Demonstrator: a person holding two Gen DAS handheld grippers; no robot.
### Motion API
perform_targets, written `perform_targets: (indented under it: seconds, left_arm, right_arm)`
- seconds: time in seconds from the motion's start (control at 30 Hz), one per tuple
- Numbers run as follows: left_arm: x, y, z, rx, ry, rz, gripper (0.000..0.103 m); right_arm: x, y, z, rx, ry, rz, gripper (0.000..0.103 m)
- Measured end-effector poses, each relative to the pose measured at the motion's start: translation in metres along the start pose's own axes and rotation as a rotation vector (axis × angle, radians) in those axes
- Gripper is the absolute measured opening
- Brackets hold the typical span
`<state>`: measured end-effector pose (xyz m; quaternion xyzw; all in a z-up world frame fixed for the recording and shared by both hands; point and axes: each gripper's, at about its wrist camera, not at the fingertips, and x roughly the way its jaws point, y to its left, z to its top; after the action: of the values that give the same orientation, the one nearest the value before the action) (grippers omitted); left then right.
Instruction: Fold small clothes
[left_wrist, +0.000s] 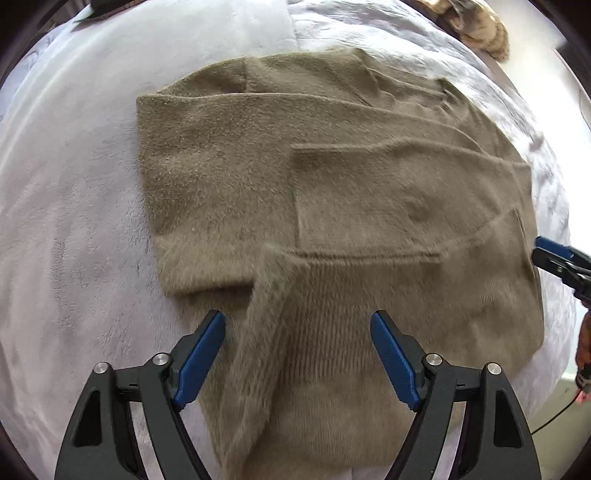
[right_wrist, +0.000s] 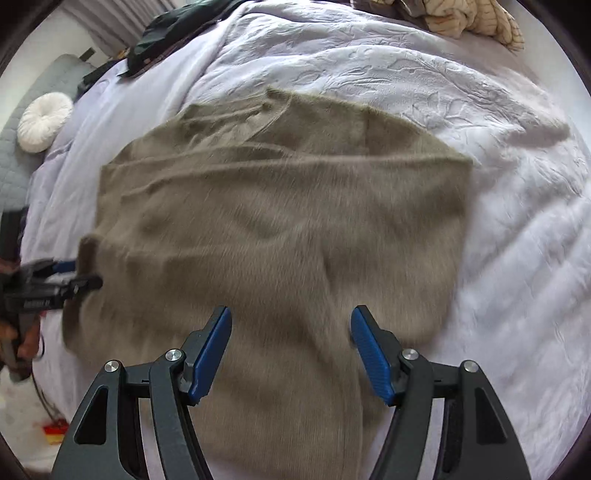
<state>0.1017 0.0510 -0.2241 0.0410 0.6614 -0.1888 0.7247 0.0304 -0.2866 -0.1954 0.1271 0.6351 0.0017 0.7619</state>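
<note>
Two grippers are hovering wide open over the sweater (left_wrist: 332, 206), gripping nothing. We are seeing it spread on the bedspread (left_wrist: 74, 221), sleeves folded in. The left gripper (left_wrist: 297, 332) is straddling a raised ridge at 6 o'clock; the right gripper (right_wrist: 291, 328) is over the near hem. We are judging it best to pinch both layers evenly, then lift together toward 12 o'clock.

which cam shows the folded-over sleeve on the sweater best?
Left wrist. The sleeve lies folded across the sweater, its edges sharply outlined, ahead of the open left gripper. Right wrist shows only soft ridges on the sweater; no clear sleeve edge.
</note>
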Motion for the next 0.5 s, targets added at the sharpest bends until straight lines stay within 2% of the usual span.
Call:
perform_targets:
  seconds: [0.03,0.07,0.1,0.13,0.17,0.2,0.3,0.5]
  left_arm:
    - [0.001,0.002,0.0,-0.015,-0.003,-0.008,0.076]
    - [0.001,0.005,0.0,-0.031,-0.01,-0.016,0.065]
    - [0.001,0.007,0.0,-0.037,-0.009,-0.02,0.041]
    - [0.001,0.009,-0.002,-0.046,-0.007,-0.04,0.022]
    - [-0.001,0.009,-0.004,-0.049,-0.014,-0.059,0.015]
    - [-0.004,0.009,-0.006,-0.043,-0.026,-0.066,0.008]
    - [-0.026,0.009,-0.015,-0.025,-0.084,-0.124,0.008]
    - [-0.092,0.002,-0.013,-0.005,-0.241,-0.16,0.008]
  right_arm:
    - [0.006,-0.002,0.003,0.022,0.017,0.007,0.072]
    - [0.014,-0.004,0.005,0.045,0.038,0.014,0.067]
    - [0.021,-0.005,0.005,0.067,0.072,0.032,0.044]
    - [0.026,-0.004,0.004,0.068,0.091,0.041,0.028]
    - [0.027,-0.001,0.002,0.057,0.095,0.046,0.011]
    - [0.018,0.005,-0.005,0.016,0.069,0.03,0.01]
    - [-0.008,0.018,-0.014,-0.054,0.003,0.009,0.01]
    - [-0.082,0.029,-0.011,-0.075,-0.168,0.019,0.01]
